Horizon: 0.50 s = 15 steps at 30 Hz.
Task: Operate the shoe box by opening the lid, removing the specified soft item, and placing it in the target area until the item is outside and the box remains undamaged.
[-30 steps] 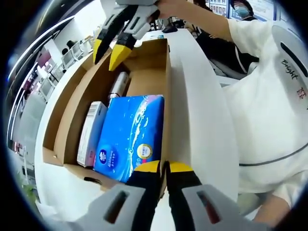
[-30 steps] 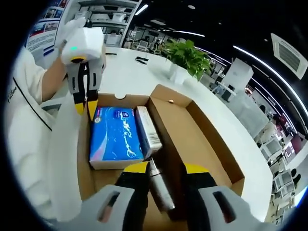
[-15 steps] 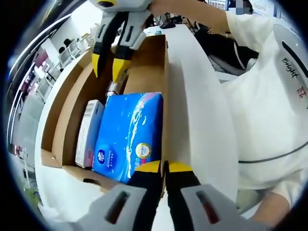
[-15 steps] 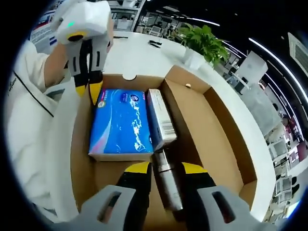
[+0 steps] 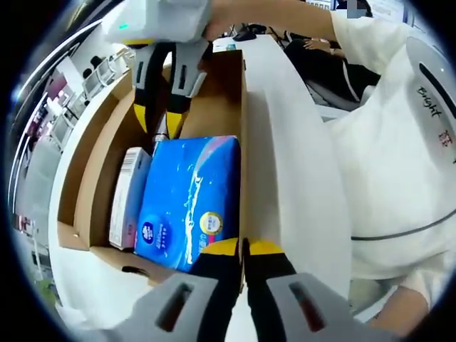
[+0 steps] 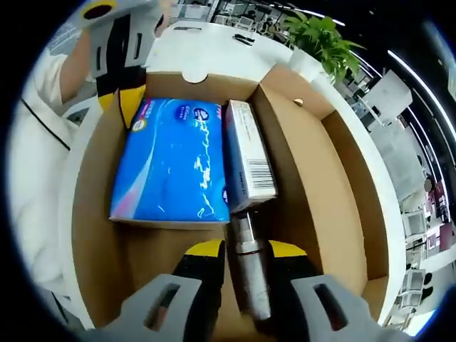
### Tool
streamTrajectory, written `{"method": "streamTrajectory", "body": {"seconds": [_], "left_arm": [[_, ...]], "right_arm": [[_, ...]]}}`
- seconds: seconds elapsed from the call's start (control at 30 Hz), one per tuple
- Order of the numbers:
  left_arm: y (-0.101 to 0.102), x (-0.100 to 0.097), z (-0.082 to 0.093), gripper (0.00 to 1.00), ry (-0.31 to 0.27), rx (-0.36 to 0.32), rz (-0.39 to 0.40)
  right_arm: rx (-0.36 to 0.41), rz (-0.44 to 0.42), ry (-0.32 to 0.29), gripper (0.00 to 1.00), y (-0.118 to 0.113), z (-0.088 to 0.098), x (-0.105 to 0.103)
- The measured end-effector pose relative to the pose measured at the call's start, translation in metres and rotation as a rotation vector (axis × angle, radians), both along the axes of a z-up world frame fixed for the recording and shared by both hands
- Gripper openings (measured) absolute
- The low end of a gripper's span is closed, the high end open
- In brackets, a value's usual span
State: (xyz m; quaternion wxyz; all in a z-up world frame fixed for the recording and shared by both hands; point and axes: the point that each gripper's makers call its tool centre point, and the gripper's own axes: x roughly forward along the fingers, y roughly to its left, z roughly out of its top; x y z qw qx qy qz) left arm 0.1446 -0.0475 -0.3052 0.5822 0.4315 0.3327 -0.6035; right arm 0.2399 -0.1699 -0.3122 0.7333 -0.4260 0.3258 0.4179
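right gripper view: blue soft pack lies in the open shoe box

the blue soft pack (image 6: 174,160) lies flat on the floor of the open cardboard shoe box (image 6: 335,178), on the person's side of it. just beside it, touching along one long edge, lies a narrow white carton (image 6: 248,157) with a barcode. a silver cylinder (image 6: 249,267) lies on the box floor at the end of that carton, and the right gripper (image 6: 240,251) has its yellow-tipped jaws spread to either side of it; whether they touch the metal cannot be told.

in the left gripper view the blue soft pack (image 5: 185,199) and the white carton (image 5: 125,196) lie side by side, with the right gripper (image 5: 158,121) reaching down into the far end of the box. the left gripper (image 5: 242,248) has its jaws pressed together on the near edge of the shoe box (image 5: 100,142), next to the white lid (image 5: 285,164) folded out toward the person's white sleeve (image 5: 399,142).

beyond the box, on a white table (image 6: 206,50), stands a green potted plant (image 6: 317,43).
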Motion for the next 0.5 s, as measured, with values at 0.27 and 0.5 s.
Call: {"method": "streamTrajectory", "body": {"seconds": [0.27,0.5], "left_arm": [[0.000,-0.001,0.000,0.02,-0.003,-0.008,-0.002],[-0.003,-0.001,-0.013,0.02,0.006,0.031,-0.003]], "right_arm": [[-0.038,0.014,0.003,0.22,0.000,-0.007,0.008],[-0.059,0.013,-0.005,0.22,-0.004,-0.007,0.013]]}}
